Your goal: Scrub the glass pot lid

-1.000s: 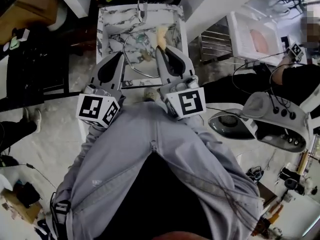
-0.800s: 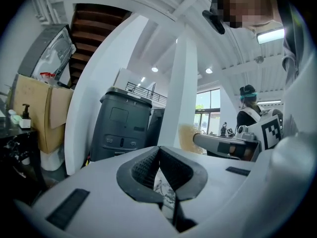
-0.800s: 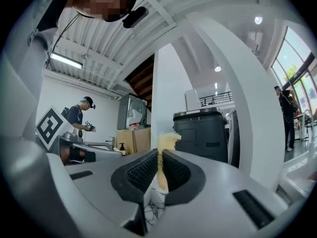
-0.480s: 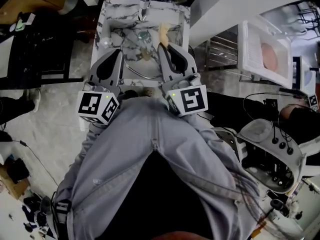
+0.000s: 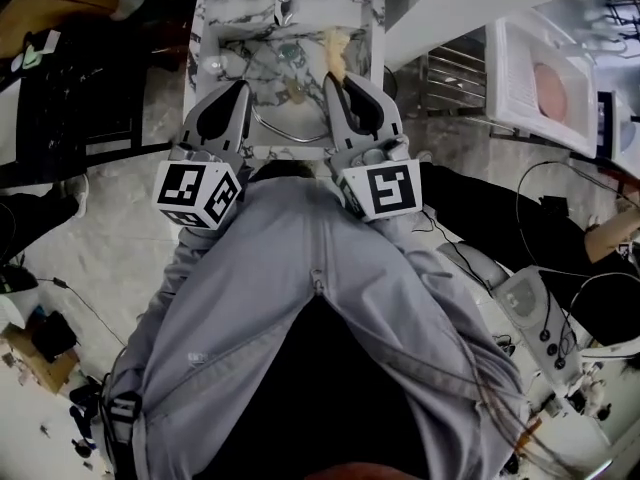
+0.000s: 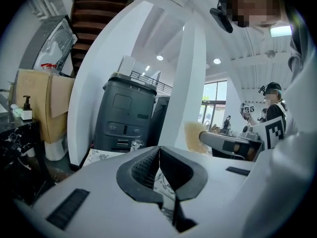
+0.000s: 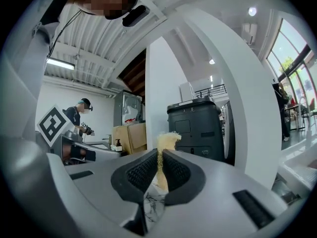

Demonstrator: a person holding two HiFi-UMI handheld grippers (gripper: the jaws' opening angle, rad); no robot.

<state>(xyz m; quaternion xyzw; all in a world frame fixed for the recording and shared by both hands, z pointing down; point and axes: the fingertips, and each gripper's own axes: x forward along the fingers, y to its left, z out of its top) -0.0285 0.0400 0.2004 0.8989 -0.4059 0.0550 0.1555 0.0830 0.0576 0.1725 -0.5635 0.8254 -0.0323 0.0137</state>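
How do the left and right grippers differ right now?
The right gripper is shut on a yellow sponge that sticks out past its tips; the left gripper is shut on nothing, its pads meeting. The left gripper sits over the marble sink's left half, the right gripper over its right half. Both point away from the person, over the sink that holds the glass lid.
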